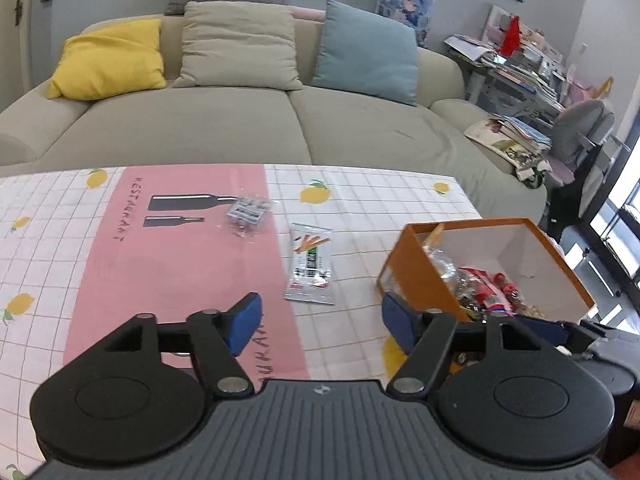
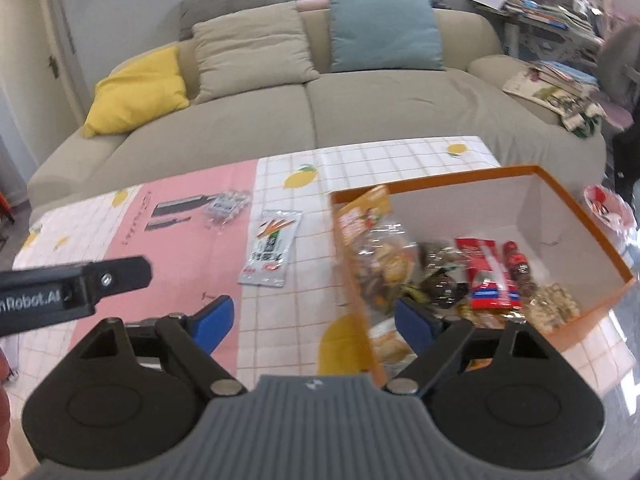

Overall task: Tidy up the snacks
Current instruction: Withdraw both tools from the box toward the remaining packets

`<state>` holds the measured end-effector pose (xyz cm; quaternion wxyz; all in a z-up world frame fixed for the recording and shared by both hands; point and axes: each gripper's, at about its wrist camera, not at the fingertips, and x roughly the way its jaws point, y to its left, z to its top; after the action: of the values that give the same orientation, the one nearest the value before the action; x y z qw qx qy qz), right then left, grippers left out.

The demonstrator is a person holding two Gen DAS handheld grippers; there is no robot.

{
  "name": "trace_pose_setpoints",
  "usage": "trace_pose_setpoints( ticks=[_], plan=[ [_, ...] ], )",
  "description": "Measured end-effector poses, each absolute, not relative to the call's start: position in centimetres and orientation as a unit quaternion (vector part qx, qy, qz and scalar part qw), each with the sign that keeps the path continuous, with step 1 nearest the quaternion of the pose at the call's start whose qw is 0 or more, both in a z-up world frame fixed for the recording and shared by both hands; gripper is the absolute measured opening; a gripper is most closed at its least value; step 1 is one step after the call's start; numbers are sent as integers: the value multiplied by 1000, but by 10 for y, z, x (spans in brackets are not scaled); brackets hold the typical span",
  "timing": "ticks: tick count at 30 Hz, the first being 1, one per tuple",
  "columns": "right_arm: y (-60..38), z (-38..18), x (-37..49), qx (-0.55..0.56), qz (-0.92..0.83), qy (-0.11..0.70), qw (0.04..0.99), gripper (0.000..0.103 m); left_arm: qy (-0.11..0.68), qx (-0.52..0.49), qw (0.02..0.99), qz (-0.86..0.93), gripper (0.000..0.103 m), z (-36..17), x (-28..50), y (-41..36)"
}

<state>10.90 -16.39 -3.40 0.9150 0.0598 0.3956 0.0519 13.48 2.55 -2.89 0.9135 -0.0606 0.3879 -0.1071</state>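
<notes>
An orange box with white inside [image 1: 424,272] [image 2: 576,208] stands at the table's right and holds several snack packets [image 2: 492,280]. A white carrot-print snack packet [image 1: 311,265] [image 2: 272,248] lies flat on the tablecloth left of the box. A clear packet with a dark label [image 1: 248,213] [image 2: 225,205] lies farther back on the pink panel. My left gripper [image 1: 320,320] is open and empty, low over the table before the white packet. My right gripper [image 2: 314,326] is open and empty, its right finger over the box's near left corner.
The table wears a pink and white lemon-print cloth [image 1: 120,240]. A beige sofa with yellow, beige and teal cushions [image 1: 240,120] runs behind it. A cluttered desk and grey chair [image 1: 576,128] stand at the right. The left gripper's body [image 2: 80,284] shows at the right view's left edge.
</notes>
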Motion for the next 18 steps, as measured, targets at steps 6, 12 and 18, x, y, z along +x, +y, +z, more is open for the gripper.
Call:
trace_pose_setpoints(
  ticks=[6, 12, 18],
  plan=[
    [-135, -55, 132, 9, 63, 402, 914, 86, 402, -77, 908, -92, 83, -49, 154, 51],
    [-119, -77, 161, -24, 68, 404, 912, 85, 409, -77, 905, -90, 83, -70, 172, 67],
    [-107, -104, 176, -29, 59, 404, 912, 78, 428, -73, 896, -96, 80, -90, 192, 71]
  ],
)
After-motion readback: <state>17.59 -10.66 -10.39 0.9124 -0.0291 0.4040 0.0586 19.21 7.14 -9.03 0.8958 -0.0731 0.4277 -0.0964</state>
